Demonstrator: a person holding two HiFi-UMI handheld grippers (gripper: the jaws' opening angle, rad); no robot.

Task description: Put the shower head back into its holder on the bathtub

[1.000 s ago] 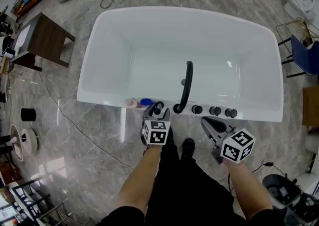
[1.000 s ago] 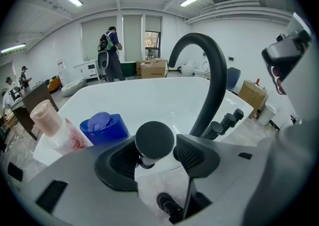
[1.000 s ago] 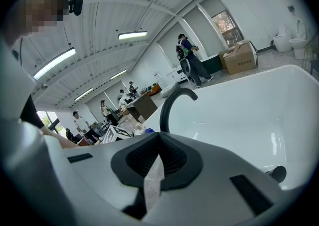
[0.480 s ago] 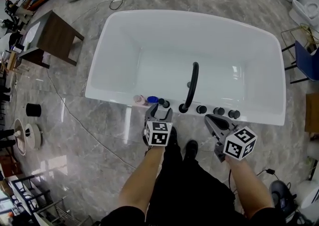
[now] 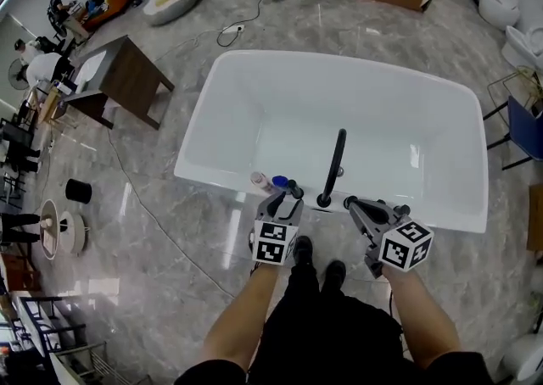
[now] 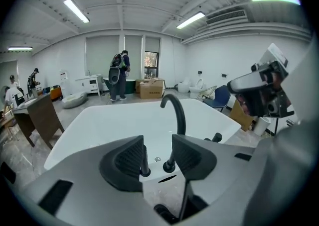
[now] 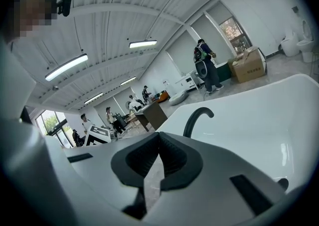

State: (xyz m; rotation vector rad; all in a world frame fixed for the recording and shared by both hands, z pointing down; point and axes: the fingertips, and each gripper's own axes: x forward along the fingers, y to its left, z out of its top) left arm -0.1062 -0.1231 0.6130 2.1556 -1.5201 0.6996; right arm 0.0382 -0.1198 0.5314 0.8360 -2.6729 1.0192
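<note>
Right now I have two tools up in front of me, one in each hand, and neither has hold of anything. My left tool has just been closing a little, but its two pads stand well apart with only air between them. My right tool has its pads pressed together on nothing.

Just beyond my left tool, and seen through its gap, the one shower head stands upright in its holder on the near rim of the single white bathtub. My pads do not touch it. Immediately right of it in that gap is the foot of the one black arched spout, which curves away from me over the basin.

Left of my left tool's tip, two small bottles sit on the same rim, touching or nearly so: one pink, one with a blue cap.

By my right tool's tip I can count two black knobs on the rim; the tool covers the stretch between them, so I cannot tell whether there are more.

Below both tools are my two dark shoes on the marble floor.
</note>
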